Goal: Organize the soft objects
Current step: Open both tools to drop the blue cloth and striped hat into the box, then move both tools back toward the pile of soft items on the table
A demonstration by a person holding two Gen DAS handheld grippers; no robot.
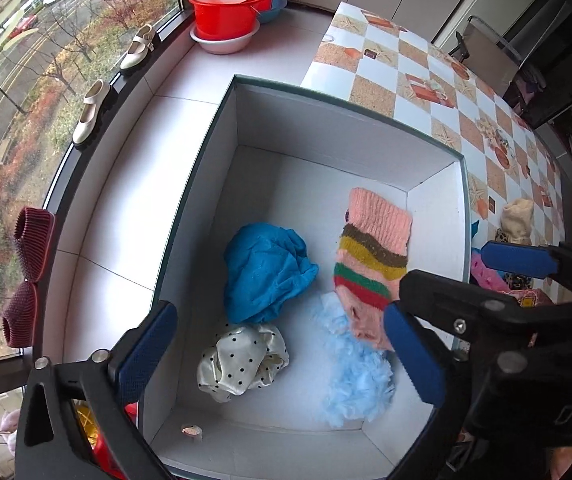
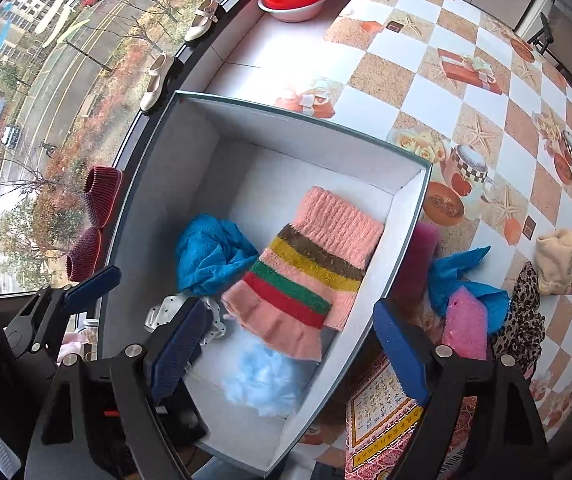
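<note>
A white cardboard box (image 1: 318, 120) (image 2: 298, 120) stands at the table's window edge. Inside lie a striped pink sock (image 1: 370, 264) (image 2: 314, 264), a blue cloth (image 1: 266, 268) (image 2: 210, 252), a white polka-dot cloth (image 1: 242, 360) (image 2: 162, 312) and a light blue fluffy piece (image 1: 354, 380) (image 2: 262, 384). My left gripper (image 1: 278, 352) is open and empty above the box's near end. My right gripper (image 2: 286, 352) is open and empty over the box's right wall. Outside the box to the right lie a pink sponge (image 2: 466, 324), a blue cloth (image 2: 458, 276), a leopard-print cloth (image 2: 526, 312) and a cream cloth (image 2: 558, 264).
The table has a checkered tablecloth (image 2: 466, 80). Red and pink basins (image 1: 230, 8) are stacked on the sill at the back. Cream shoes (image 1: 90, 112) and dark red slippers (image 1: 30, 240) sit along the window. A patterned red mat (image 2: 382, 428) lies near the front edge.
</note>
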